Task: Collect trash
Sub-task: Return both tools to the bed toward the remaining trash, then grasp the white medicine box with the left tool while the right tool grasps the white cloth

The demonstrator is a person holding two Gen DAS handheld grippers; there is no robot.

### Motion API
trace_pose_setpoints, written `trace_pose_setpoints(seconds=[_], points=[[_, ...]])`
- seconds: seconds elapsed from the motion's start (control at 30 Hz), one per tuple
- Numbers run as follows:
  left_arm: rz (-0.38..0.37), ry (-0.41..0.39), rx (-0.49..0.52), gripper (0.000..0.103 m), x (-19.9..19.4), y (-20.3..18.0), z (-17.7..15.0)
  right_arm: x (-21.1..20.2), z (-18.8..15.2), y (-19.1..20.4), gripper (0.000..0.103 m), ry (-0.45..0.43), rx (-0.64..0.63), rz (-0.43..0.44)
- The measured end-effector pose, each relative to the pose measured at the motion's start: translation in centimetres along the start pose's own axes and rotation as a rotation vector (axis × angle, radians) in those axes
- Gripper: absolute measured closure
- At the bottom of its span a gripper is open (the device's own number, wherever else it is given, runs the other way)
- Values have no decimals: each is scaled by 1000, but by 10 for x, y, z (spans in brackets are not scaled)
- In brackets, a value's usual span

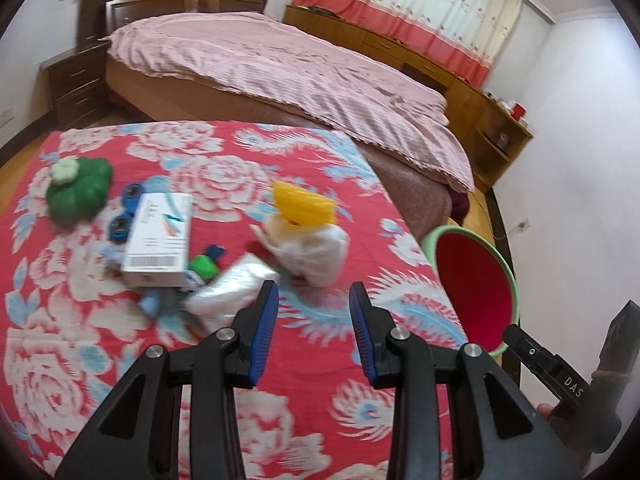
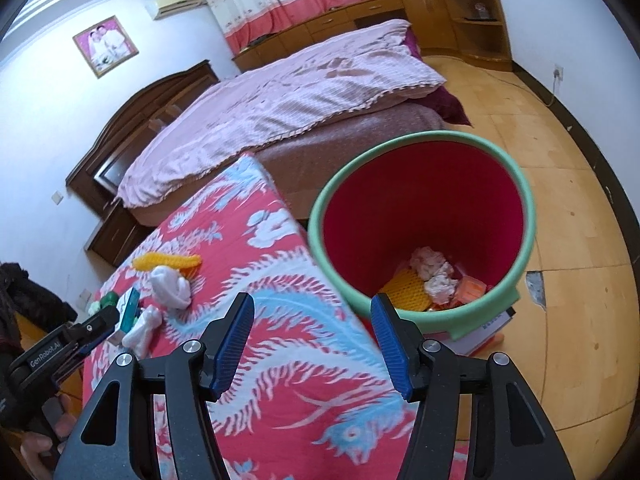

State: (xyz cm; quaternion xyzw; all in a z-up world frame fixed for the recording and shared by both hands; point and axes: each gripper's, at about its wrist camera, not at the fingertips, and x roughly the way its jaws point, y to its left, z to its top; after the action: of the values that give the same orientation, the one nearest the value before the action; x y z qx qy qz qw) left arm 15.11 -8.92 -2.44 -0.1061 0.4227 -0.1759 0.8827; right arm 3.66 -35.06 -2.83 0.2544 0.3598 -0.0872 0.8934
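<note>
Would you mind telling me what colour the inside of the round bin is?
Deep red inside the green-rimmed round bin, clearest in the right wrist view.

A home bedroom — made bed (image 1: 280, 68), curtains (image 1: 420, 4), wooden nightstand (image 1: 74, 84), framed portrait (image 2: 105, 45).

Both cameras are looking forward and down from close above the desk (image 1: 312, 344). The left view is facing the litter and bed (image 1: 280, 76); the right is peering into the bin (image 2: 424, 216). Both are sharing desk, bin and bed.
</note>
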Motion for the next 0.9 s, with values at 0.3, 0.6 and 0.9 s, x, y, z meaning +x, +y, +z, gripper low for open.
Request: trace_pose_setpoints(seconds=[0.3,0.6,0.9], points=[[64,-32,-62,66,-10,46,10,15,-5,25,41,27,-35,8],[125,-51,-95,60,-13,82,23,25,-4,40,41,42,-55,-4],[148,-41,-122,54,-4,105,31,34,-2,50,41,52,-70,-14]])
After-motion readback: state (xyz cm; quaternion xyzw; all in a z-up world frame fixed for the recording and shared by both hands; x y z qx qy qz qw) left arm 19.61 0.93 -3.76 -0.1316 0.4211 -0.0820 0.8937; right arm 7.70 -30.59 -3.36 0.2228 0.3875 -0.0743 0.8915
